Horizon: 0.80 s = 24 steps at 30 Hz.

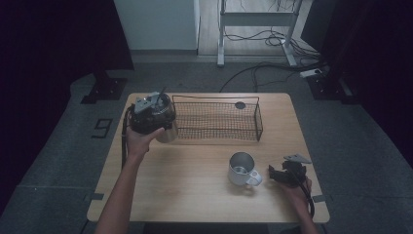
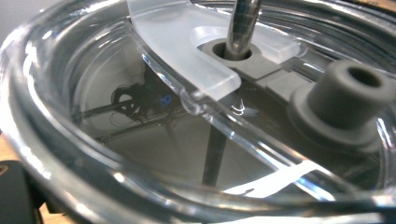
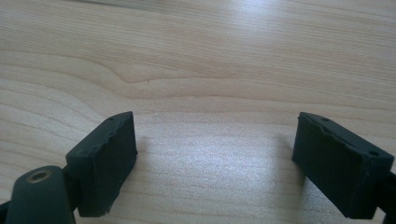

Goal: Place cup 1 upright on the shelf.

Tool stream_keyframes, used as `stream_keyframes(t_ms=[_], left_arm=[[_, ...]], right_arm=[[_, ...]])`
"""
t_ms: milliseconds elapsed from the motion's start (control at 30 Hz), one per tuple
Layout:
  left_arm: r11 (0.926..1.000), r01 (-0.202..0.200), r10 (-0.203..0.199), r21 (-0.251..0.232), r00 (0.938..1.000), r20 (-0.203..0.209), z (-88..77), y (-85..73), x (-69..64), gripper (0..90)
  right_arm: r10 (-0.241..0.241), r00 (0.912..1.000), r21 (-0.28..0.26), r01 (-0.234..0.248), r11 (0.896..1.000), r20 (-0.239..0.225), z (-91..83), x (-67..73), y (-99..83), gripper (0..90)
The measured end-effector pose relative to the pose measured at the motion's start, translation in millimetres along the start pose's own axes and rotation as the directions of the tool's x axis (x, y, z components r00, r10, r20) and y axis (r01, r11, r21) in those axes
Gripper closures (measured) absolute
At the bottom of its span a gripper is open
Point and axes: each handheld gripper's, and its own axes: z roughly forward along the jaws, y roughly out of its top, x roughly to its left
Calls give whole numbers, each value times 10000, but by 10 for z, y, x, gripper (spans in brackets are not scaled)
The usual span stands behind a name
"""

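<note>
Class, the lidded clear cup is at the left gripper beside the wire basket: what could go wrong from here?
The clear cup is close to the wire basket at its end rim and could clip it. Its straw stands in a lid hole and might slide out if the cup tips.

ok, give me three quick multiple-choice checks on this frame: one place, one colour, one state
1. Where is the mug?
A. In the basket
B. On the table, beside the right gripper
C. Under the left gripper

2. What colour is the wire basket?
A. Black
B. White
C. Red

3. How do the right gripper's fingers stand?
A. Shut on the mug's handle
B. Shut on nothing
C. Open, nothing between them

Answers:
1 B: the mug stands on the table, its handle turned toward the right gripper.
2 A: the basket is dark wire mesh.
3 C: the right gripper view shows the fingers well apart, with bare wood between.
</note>
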Motion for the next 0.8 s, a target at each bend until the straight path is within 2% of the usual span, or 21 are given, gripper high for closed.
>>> stream_keyframes(t_ms=[467, 800], left_arm=[[10000, -6, 6, 9, 9999, 106, 60, 74, -41, 38], [9999, 161, -162, 49, 9997, 167, 123, 114, -31, 38]], right_arm=[[10, 10000, -23, -10, 10000, 9, 2, 1, -1, 133], [6, 10000, -21, -6, 10000, 8, 1, 1, -1, 133]])
